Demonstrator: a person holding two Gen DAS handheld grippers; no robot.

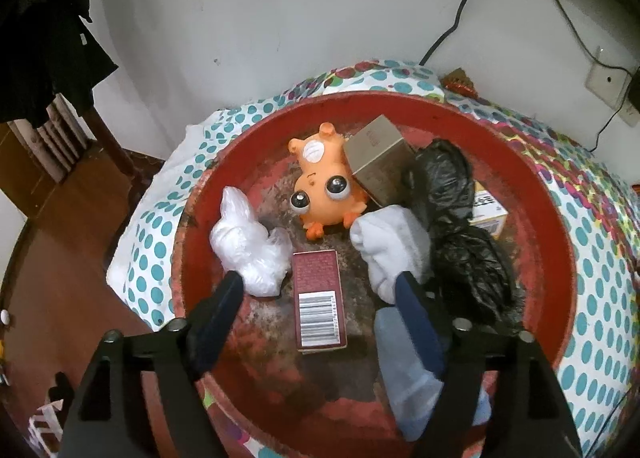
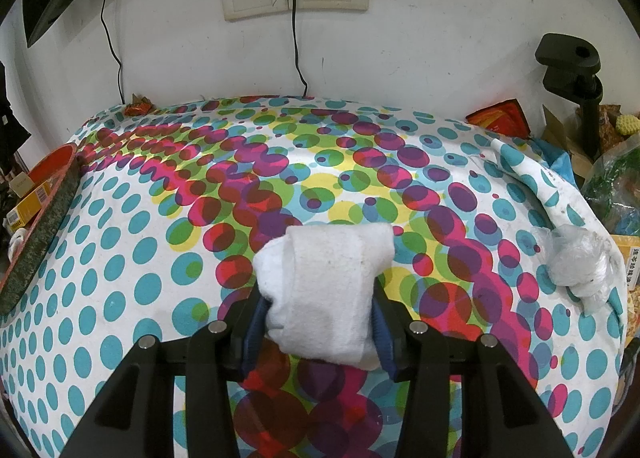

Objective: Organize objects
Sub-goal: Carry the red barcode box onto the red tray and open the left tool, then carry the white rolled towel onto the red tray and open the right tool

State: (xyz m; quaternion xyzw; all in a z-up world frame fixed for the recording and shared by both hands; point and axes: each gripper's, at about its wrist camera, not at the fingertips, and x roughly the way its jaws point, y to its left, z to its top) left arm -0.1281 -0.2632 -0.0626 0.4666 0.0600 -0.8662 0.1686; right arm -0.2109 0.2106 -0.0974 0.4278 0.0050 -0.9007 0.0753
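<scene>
My right gripper (image 2: 320, 322) clamps a white sock (image 2: 326, 290), centre frame, above the cloth (image 2: 120, 258); soft grip may slip. Left gripper (image 1: 316, 314) gapes empty over the tub (image 1: 552, 258), could knock the box (image 1: 318, 300).

The left gripper (image 1: 316, 300), a black two-finger tool with dark blue pads (image 1: 218, 322), is pointing steeply downward with its jaws standing wide apart, nothing pressed between them. The right gripper (image 2: 320, 316), the same black frame with blue pads (image 2: 256, 332), is also angling downward and clamping a soft white folded cloth bundle (image 2: 326, 290), the pads pressing into both its sides. No hand or sleeve is showing in either view.
</scene>
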